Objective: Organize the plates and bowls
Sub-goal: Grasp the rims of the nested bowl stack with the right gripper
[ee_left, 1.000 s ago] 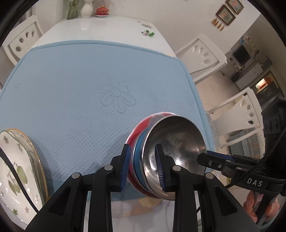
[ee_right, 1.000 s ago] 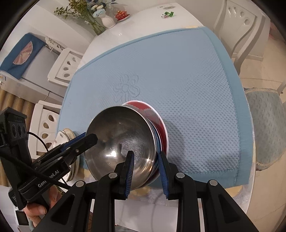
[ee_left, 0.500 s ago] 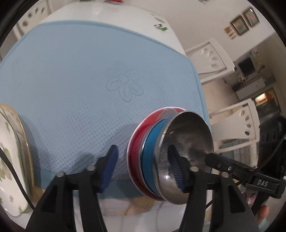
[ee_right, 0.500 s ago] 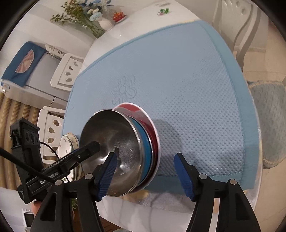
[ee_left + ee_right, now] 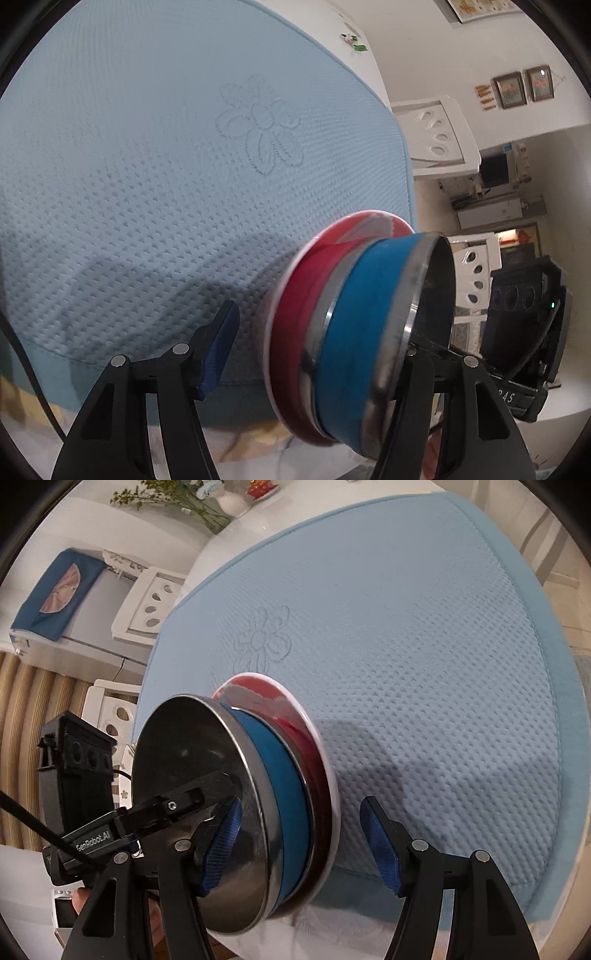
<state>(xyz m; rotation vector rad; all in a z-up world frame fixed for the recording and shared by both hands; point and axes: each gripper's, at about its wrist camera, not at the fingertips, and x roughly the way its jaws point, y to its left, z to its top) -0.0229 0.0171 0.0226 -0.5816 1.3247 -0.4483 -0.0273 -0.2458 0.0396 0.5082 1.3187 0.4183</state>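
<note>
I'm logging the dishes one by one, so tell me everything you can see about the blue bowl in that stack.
The blue bowl has a matte blue outer wall and a shiny metal rim and inside, which looks like steel. It is nested on a red bowl that also shows a metal rim, with a red plate underneath. The stack sits at the near edge of the blue mat. Both views show it strongly tilted, probably by the fisheye. One finger of the right gripper is inside it; contact is unclear.

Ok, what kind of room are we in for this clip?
Most likely a home dining room. A white dining table is covered by a quilted blue mat, white cut-out chairs stand around it, and a vase of flowers sits at the far end. Framed pictures hang on the wall.
</note>
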